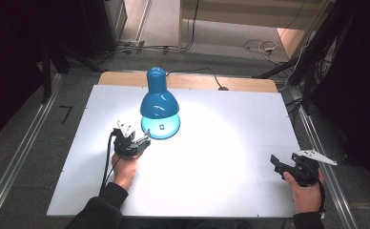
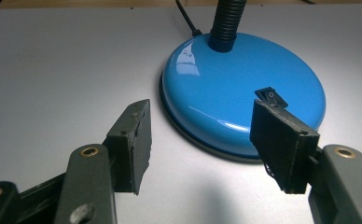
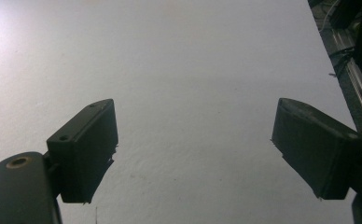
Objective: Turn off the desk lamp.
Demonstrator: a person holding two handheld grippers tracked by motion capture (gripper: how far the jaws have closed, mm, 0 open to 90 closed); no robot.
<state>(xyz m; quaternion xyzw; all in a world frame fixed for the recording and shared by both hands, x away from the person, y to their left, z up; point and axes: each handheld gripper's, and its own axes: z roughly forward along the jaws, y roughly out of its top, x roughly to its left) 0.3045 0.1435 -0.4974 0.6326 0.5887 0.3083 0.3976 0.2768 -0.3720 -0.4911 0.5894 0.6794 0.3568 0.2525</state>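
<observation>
Jaws of your left gripper [image 2: 200, 142] gape wide, holding nothing, one beside the blue lamp base [image 2: 235, 93] by its switch [image 2: 271, 97], upper-centre. Your right gripper [image 3: 193, 149] spreads wide over bare tabletop [image 3: 184, 60].

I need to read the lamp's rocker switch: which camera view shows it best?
The left gripper view: the switch sits close and sharp on the blue lamp base, just past the open left gripper. The high view shows it as a tiny dark square under the shade. The right gripper view faces bare table.
</observation>
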